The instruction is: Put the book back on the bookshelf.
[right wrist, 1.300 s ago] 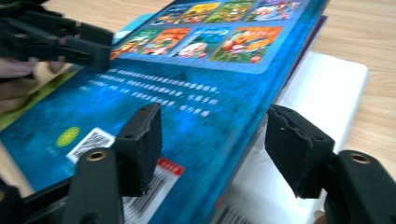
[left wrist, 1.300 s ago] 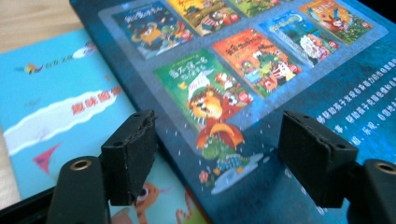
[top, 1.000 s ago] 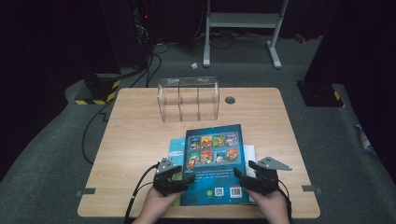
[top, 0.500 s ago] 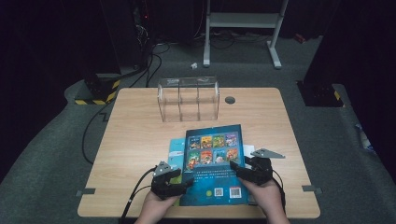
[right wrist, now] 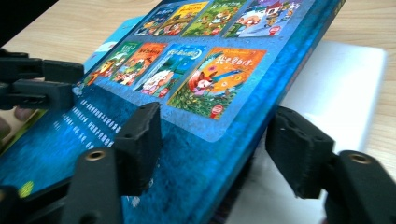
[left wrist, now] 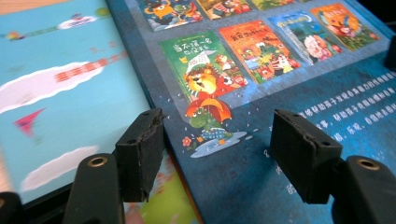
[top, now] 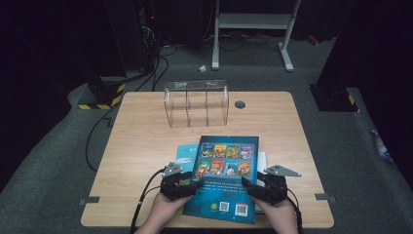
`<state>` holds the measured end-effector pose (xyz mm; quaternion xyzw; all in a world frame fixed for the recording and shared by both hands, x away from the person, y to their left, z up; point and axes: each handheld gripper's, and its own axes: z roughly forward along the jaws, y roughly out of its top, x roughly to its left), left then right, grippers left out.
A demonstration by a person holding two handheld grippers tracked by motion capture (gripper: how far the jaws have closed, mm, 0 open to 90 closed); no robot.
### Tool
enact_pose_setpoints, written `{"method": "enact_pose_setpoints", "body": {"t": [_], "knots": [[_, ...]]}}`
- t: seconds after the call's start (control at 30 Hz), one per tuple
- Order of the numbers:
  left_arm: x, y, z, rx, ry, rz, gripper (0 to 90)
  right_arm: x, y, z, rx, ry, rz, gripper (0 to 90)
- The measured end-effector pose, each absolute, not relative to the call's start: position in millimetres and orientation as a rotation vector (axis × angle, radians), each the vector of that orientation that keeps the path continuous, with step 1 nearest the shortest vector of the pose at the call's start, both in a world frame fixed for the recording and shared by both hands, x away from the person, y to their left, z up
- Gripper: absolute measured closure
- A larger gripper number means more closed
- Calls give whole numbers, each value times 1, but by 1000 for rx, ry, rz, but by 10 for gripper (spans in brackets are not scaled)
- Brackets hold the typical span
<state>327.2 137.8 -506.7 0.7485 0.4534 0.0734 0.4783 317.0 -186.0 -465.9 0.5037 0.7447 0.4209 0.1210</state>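
Nearest the person, the dark blue book (top: 226,195) is flanked at its near corners by two grippers, one at each side edge, evidently so that it can be raised evenly from both sides. The left gripper (left wrist: 219,135) is set astride the book's left edge: its jaws have just been closing, yet they stand moderately wide, with the edge between them and no pad seen pressing. The right gripper (right wrist: 217,135) is set astride the book's right edge; its jaws have just been opening, and the edge lies between them, one jaw over the cover and the other beside it, without a visible squeeze. The book itself is laid face down on the table (top: 141,136), near its front edge, its back cover with eight small pictures turned up. Two more flat items are counted beneath it: one light blue book (left wrist: 60,93) jutting out at its left, and one white sheet (right wrist: 336,84) jutting out at its right, above which the book's right edge appears slightly propped. Beyond the book's far edge, one clear divided rack (top: 196,102) is stood upright, probably meant to receive books, and one round grommet (top: 239,104) is seen just right of it.
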Motion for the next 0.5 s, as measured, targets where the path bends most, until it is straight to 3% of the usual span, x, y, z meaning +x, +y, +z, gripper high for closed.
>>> {"method": "enact_pose_setpoints", "body": {"t": [0.2, 0.5], "knots": [[326, 134, -506, 1826, 1112, 195, 351, 325, -186, -469, 1494, 2195, 1251, 301], [323, 134, -507, 1819, 1121, 189, 354, 322, -181, -465, 1448, 2194, 1198, 317]]}}
